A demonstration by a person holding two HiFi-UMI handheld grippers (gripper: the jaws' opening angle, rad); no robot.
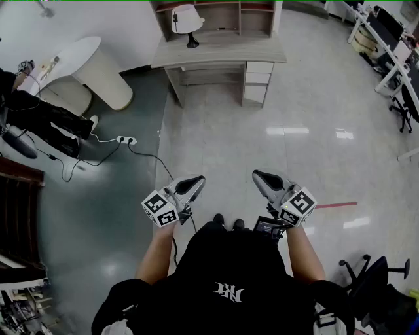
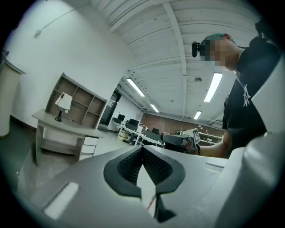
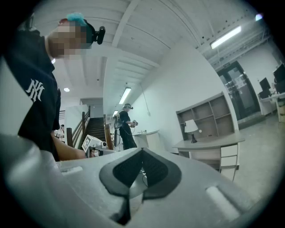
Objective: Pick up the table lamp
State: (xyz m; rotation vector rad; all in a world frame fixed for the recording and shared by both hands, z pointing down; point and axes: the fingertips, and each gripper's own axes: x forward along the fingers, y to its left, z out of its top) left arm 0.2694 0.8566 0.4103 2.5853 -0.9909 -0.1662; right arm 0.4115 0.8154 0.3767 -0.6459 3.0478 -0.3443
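A pale wooden desk with white drawers (image 1: 226, 52) stands by the far wall, an open wooden shelf unit (image 1: 239, 14) on top. A white rounded counter (image 1: 91, 62) sits to its left. A white power strip (image 1: 126, 139) lies on the glossy grey floor (image 1: 294, 150), a black cable (image 1: 157, 159) trailing from it. A red tape strip (image 1: 337, 205) marks the tiles at the right.

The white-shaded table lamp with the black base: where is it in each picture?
Head view: the white-shaded table lamp at the top, left of centre, on the pale wooden desk.
Left gripper view: the lamp at the far left, mid-height, on the desk.
Right gripper view: the lamp right of centre, mid-height, on the desk.
Shared landmark: that desk with its open shelves.
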